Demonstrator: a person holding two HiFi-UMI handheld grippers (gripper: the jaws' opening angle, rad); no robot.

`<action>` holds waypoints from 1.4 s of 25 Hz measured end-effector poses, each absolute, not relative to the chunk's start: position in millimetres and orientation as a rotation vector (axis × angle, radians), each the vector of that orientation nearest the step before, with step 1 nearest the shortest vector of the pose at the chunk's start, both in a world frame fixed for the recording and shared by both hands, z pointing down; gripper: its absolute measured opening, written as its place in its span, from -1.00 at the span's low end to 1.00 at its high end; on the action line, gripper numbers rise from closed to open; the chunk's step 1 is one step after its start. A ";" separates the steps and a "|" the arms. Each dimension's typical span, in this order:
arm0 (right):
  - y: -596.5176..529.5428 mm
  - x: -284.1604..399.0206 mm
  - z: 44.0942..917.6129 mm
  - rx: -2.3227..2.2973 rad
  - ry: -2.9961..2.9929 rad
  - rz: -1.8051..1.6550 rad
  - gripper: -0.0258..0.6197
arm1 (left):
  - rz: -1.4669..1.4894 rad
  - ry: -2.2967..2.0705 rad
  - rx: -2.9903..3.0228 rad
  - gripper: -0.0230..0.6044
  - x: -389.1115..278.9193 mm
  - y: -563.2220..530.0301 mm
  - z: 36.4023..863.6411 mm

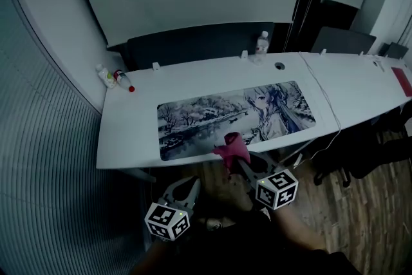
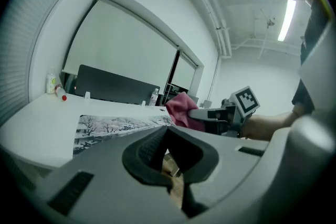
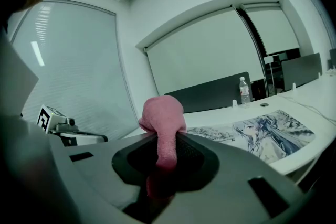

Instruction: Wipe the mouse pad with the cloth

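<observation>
Two tools: right gripper point(image 1: 241, 163) clamps a bunched pink cloth point(image 1: 232, 146) at the mouse pad's point(image 1: 206, 118) near edge, apparently ready to wipe; left gripper point(image 1: 187, 187) hangs back, closed, empty.

So the long printed rubber mouse pad point(image 1: 235, 116) lies mid-counter point(image 1: 129, 132), close to the near edge. The crumpled pink cloth point(image 1: 233, 150) sits at that edge, pinched in the right tongs point(image 1: 237, 161). The left tongs point(image 1: 188, 185) hang off the counter, further left and nearer the person. A clear plastic water bottle point(image 1: 261, 46) stands behind the pad, and two small bottles point(image 1: 106, 76) are back-left.
</observation>
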State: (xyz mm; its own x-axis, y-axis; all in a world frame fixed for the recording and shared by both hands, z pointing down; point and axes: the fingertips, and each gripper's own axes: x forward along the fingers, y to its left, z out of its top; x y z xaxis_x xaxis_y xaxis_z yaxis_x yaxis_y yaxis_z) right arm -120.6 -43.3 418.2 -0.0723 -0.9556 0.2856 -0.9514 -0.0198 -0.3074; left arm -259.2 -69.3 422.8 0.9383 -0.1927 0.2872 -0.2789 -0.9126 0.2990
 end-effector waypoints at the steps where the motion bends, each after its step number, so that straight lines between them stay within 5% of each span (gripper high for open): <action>1: -33.7 -122.7 415.2 -2.133 2.183 -0.672 -0.66 | 0.358 -0.338 2.752 -0.91 -259.3 -64.0 422.4; 35: 245.7 -25.1 470.9 -1.955 2.235 -0.881 -0.67 | 0.407 -0.403 2.599 -0.91 -140.9 182.7 466.6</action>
State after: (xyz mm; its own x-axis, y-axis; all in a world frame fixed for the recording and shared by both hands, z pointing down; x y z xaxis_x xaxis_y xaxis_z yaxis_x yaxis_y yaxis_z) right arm -25.1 245.7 470.9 -0.2026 -0.9229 0.3275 -0.8980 0.0418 -0.4379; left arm -140.9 182.7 466.6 0.9125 -0.2084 0.3520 -0.3498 -0.8437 0.4072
